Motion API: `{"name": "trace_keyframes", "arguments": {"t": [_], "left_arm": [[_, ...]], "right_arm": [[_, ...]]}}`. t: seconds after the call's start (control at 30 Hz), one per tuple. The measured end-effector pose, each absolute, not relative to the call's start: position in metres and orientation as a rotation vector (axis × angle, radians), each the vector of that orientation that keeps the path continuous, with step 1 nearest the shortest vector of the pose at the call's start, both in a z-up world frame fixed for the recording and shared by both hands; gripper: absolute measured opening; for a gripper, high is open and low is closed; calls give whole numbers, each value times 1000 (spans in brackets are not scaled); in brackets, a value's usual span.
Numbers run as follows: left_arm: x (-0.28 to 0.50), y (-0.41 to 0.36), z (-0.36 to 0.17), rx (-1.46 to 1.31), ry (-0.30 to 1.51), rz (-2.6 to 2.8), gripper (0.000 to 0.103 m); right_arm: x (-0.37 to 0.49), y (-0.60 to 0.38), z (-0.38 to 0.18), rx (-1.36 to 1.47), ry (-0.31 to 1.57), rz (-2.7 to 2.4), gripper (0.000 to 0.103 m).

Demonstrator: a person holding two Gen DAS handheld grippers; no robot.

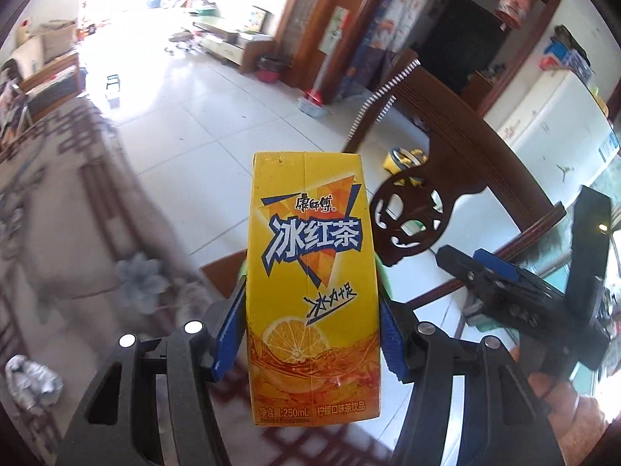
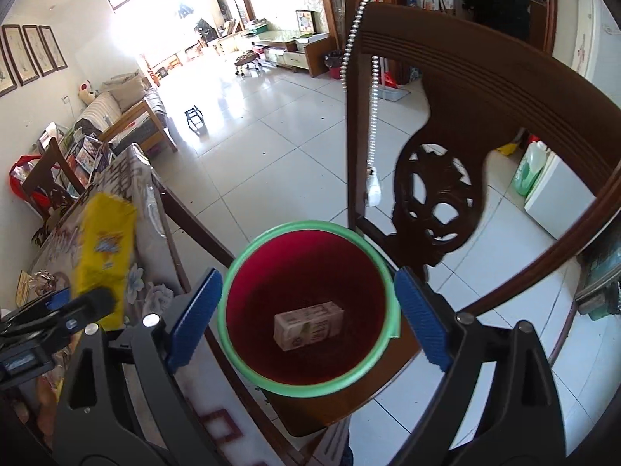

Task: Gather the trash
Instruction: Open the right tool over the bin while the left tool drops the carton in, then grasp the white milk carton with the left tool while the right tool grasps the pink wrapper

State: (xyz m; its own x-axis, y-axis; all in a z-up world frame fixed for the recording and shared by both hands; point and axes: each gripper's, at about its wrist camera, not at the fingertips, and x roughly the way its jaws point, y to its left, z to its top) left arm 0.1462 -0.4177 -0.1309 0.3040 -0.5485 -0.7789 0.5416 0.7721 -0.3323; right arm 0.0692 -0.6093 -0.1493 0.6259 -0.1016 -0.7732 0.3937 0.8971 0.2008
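**Yellow tea carton in my left jaws, bin below my right**

My left gripper (image 1: 312,334) is pinching a yellow drink carton (image 1: 310,279), its blue pads (image 1: 229,334) pressed against the carton's two narrow sides. The carton stands upright between them, printed face toward my left wrist camera, with an orange slice drawn near its base. The same carton appears blurred at the left edge of my right wrist view (image 2: 103,256), above the counter.

My right gripper (image 2: 306,318) has its jaws spread wide and holds nothing. Between its blue pads (image 2: 194,314), seen from above, sits a round trash bin (image 2: 240,353) with a green rim and a dark red inside. A small pale carton (image 2: 308,324) lies on its side at the bottom of the bin. The bin rests on the seat of a dark wooden chair (image 2: 458,89) whose carved, pierced backrest rises behind it. A beaded cord (image 2: 374,116) hangs over the top of the chair back.

To the left of the bin runs the counter (image 2: 139,202), covered in a patterned cloth with pale flowers. In my left wrist view a crumpled piece of silver foil (image 1: 31,388) lies on that cloth near the lower left edge. My right gripper (image 1: 504,283) shows at the right side of that view, dark and blue-tipped, near the chair back.

Beyond is a white tiled floor (image 2: 271,136), a sofa (image 2: 116,105) along the left wall, and a bright window at the far end.
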Motion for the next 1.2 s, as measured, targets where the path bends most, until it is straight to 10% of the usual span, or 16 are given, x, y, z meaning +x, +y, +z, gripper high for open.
{"name": "trace_keyframes", "arguments": {"t": [0.5,1.2], "left_arm": [[127,-413,-118,6,986,-699,79],[37,-46,-92,-191,936,-18,84]], "right_arm": [[40,-596,-132,352,818,-314,89],[75,-337,-115,174,884,149,91]]}}
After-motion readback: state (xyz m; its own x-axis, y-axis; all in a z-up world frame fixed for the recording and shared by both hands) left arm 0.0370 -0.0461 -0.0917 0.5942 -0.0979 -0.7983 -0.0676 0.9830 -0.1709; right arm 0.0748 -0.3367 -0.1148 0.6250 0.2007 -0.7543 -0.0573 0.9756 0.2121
